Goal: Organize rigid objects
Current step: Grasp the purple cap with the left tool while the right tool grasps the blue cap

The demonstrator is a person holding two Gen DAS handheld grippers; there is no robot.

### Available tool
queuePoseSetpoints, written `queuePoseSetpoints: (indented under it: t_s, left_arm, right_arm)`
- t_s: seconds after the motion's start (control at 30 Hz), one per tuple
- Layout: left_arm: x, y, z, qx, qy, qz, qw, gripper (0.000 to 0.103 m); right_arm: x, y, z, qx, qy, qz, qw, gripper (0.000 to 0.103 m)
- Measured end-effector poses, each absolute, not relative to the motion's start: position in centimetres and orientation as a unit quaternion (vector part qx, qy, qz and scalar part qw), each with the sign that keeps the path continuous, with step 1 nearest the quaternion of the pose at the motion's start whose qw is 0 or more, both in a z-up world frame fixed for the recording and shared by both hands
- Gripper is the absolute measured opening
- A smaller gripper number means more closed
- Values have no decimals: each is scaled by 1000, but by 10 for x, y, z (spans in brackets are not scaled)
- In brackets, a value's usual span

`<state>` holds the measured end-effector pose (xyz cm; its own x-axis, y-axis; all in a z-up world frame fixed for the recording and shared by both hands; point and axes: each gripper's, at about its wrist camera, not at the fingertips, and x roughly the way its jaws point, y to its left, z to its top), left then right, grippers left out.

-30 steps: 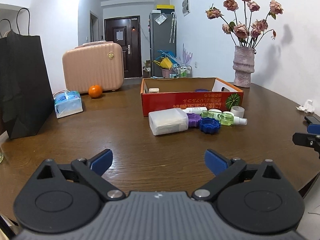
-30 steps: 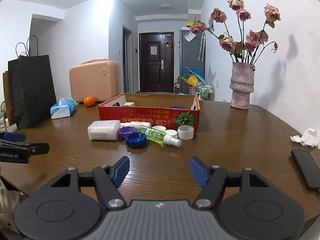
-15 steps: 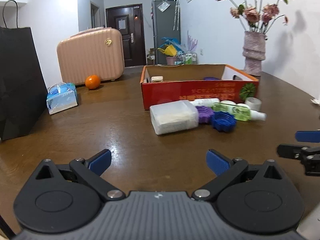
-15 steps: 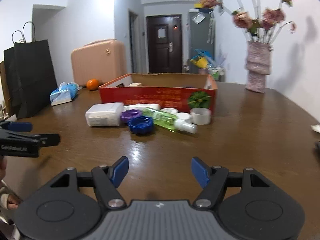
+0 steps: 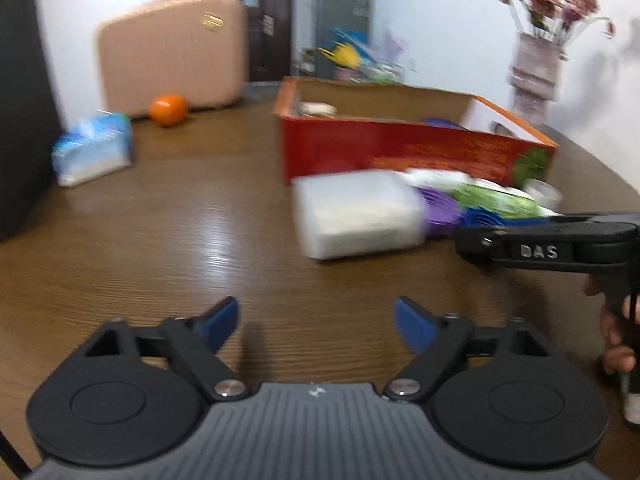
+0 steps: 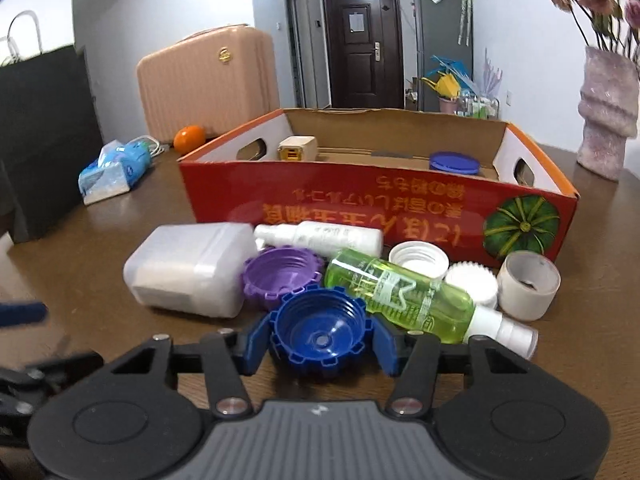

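Right gripper jaws, just closing, are pressing both sides of the ridged blue plastic cap on the brown wooden table. Left gripper jaws, also closing, are sitting apart over bare tabletop. "DAS" is showing on the right gripper's body. The red cardboard box is carrying upside-down orange writing.

White walls enclose the room. A dark wooden door stands at the far end, with a grey fridge just to its right. The brown wood-grain worktop gleams under overhead light; left of the door, a doorway opens.
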<state>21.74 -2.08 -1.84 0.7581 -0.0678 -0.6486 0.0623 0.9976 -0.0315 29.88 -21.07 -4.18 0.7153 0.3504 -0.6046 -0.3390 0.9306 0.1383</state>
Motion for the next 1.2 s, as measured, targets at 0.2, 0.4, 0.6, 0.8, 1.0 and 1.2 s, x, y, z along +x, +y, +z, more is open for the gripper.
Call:
queuePoseSetpoints:
  t_s: [0.2,0.4,0.6,0.8,1.0,1.2]
  left_arm:
    - [247,-75,-22,12,330,-85,940,71]
    - [286,-103,-21,27,322,-55,945,71]
    - [301,-114,-23,40,317,-45,946,53]
    - [286,-119,-22,58,306,-44,949,53]
    - [226,-107,-16,49,315,-43,947,53]
    - [168,-83,-16,49,311,-29,949,53]
  right_arm:
    - [282,-258,-39,21,324,164,931,53]
    - [260,-304,-43,49,322,139,935,53]
    - [249,-323,-47,65,317,142,936,53]
    - [249,-324,-48,66,316,147,935,54]
    - [250,-319,-48,53,317,143,936,54]
    - [248,-311,-48,28,319,135,938,54]
